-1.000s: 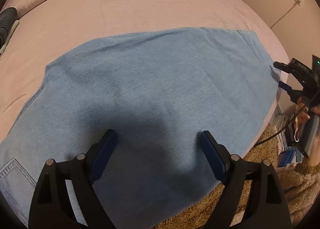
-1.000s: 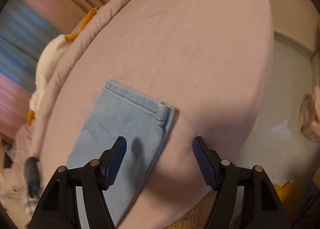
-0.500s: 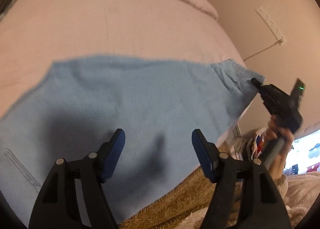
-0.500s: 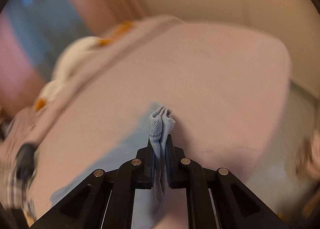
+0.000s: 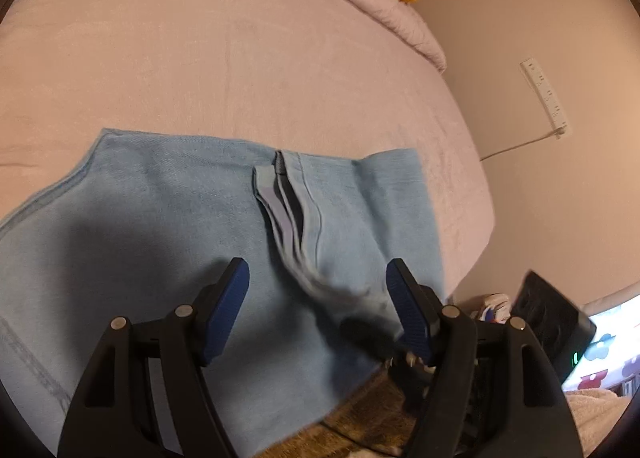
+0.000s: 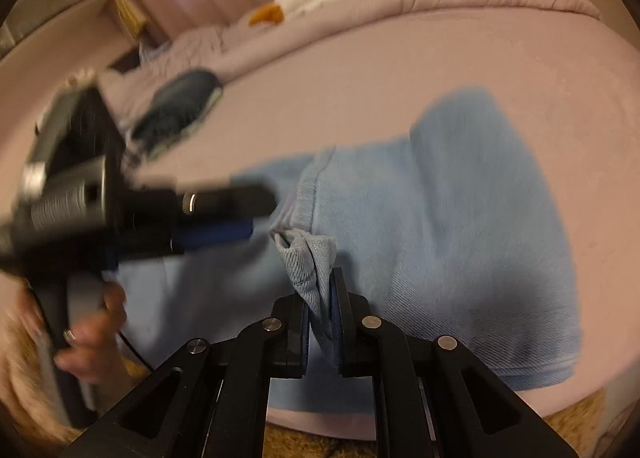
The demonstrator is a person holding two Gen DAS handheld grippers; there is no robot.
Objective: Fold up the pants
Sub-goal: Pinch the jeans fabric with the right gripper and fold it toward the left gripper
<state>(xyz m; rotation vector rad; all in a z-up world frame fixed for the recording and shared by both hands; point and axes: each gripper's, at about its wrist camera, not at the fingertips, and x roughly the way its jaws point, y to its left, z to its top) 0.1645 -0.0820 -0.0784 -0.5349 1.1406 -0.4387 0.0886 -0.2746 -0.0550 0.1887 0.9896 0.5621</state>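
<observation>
Pink bed (image 5: 240, 58), pants (image 5: 140, 218) lengthwise across

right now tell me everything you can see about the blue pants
The blue pants are light denim, lying mostly flat on the pink bed, near its front edge. One end, with a stitched hem, is doubled back over the rest, forming a rounded fold on the right in the right wrist view. The right gripper is shut on that bunched hem, held slightly above the lower layer. The left gripper hangs open above the fabric, not pinching it. A stitched seam shows at the left edge.
</observation>
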